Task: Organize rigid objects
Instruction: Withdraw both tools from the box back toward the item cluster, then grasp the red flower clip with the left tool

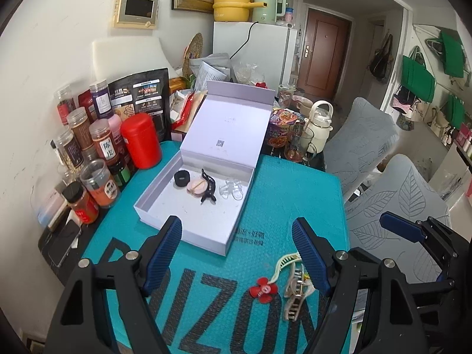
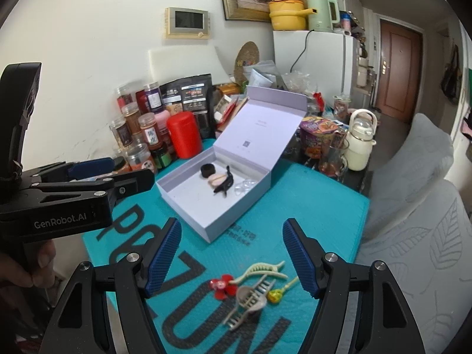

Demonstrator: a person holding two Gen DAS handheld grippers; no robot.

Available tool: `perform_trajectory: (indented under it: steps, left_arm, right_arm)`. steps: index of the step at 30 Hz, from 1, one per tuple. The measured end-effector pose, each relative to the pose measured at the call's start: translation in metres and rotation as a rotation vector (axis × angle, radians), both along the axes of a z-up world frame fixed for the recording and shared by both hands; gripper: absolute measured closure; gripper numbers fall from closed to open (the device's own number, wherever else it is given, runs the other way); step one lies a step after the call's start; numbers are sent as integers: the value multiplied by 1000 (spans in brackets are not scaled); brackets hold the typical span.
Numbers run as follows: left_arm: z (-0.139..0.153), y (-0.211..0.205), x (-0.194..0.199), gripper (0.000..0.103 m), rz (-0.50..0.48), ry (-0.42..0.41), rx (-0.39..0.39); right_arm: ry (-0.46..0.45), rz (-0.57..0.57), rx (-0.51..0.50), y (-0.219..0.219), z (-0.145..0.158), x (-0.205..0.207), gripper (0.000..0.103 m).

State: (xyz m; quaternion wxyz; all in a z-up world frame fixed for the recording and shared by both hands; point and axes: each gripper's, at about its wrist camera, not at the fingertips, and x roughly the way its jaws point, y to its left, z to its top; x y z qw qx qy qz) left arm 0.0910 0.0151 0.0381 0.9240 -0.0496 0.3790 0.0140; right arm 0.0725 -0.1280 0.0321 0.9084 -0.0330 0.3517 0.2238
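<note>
From the left wrist view, my left gripper point(image 1: 236, 253) hangs with its jaws spread and nothing between the pads. The box point(image 1: 165, 203) – my landmark – sits just beyond the fingertips, lid propped open at the back. Inside it lie a black ring point(image 1: 181, 178), a pink puff point(image 1: 197, 186), a black clip point(image 1: 208, 187) and a clear clip point(image 1: 231, 190), all in a row near the far wall. The loose pieces lie on the near side of the box, toward my right finger: a red flower clip point(image 1: 263, 289) and a beige claw clip point(image 1: 295, 295), the claw half tucked against that finger. The right gripper shows at the far right edge of this view.

From the right wrist view, my right gripper point(image 2: 231, 250) is also released and empty. The pile sits almost squarely between its fingers, nearer than the box point(image 2: 188, 203): flower clip point(image 2: 219, 286), a pale green clip point(image 2: 261, 268) lying crosswise, the claw clip point(image 2: 249, 303) with its long axis running diagonally down-left, and a yellow pin point(image 2: 274, 296). I judge the right hand the better placed – the claw clip is centred for it.

The clips overlap, so one may drag another. The jars point(image 2: 138, 135) left of the box stand clear of the path.
</note>
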Motion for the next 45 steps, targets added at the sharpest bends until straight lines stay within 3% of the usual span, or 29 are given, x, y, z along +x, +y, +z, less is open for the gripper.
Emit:
perform_trajectory:
  steps: [15, 45]
  left_arm:
    - [-38, -27, -16, 26, 0, 72, -33]
    - [-169, -45, 11, 26, -49, 326, -58]
  right_arm:
    - [51, -4, -42, -32, -28, -22, 29]
    - [290, -87, -51, -51, -150, -13, 29]
